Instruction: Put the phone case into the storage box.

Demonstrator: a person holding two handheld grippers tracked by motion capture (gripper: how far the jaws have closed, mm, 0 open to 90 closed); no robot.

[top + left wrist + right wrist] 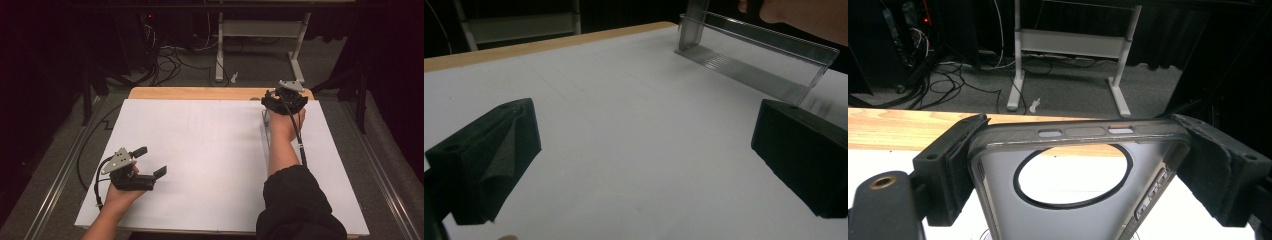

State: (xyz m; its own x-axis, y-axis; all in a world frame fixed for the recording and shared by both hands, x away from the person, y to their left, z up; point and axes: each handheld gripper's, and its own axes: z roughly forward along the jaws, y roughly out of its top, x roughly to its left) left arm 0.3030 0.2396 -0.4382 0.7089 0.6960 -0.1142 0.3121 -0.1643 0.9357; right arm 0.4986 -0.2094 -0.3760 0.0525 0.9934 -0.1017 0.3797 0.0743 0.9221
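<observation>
Right gripper view: the right gripper (1083, 155) is clenched on a clear phone case (1073, 200), jaws pressing its two long edges near the camera ring. In the high view this gripper sits at the sheet's (200, 165) one o'clock corner, forearm stretched far forward. The left gripper (150, 162) rests at eight o'clock, jaws spread wide and empty. The case seems freshly grasped; next likely means lifting it without twisting.

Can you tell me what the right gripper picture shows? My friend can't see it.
The right gripper is squeezing a clear phone case with a big round hole, held between its black jaws. Behind it are the white table, its wooden edge, and a dark floor with cables.
</observation>
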